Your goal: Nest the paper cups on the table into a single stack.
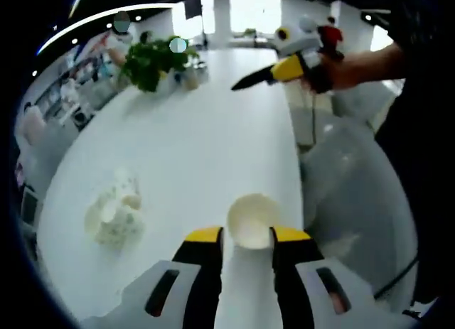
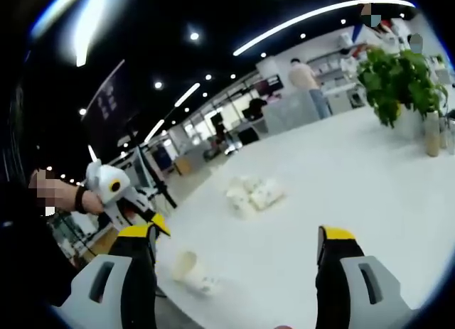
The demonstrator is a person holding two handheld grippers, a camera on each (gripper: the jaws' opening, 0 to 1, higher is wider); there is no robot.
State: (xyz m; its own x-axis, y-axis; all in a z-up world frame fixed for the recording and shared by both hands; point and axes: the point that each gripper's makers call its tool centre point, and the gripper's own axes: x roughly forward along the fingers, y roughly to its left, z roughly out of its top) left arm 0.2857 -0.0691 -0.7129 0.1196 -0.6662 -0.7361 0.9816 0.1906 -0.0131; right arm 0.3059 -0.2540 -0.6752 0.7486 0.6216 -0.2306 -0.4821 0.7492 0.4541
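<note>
The loose pile of paper cups (image 1: 114, 215) on my desk (image 1: 192, 137) is blurred in both views; I cannot count them or tell which lie on their sides. In the left gripper view a single paper cup (image 1: 252, 219) sits between the yellow-tipped jaws of my left gripper (image 1: 247, 236), open mouth toward the camera, its base hidden; the jaws are clenched on its sides near the desk's right edge. In the right gripper view my right gripper (image 2: 238, 236) hangs with its jaws spread wide and nothing between them, above the desk, while the held cup (image 2: 190, 268) appears low at the left. The desk is smooth, glossy white and long. A leafy potted plant (image 2: 398, 77) stands at its far end, in a bright open room with ceiling strip lights (image 2: 320, 16).
</note>
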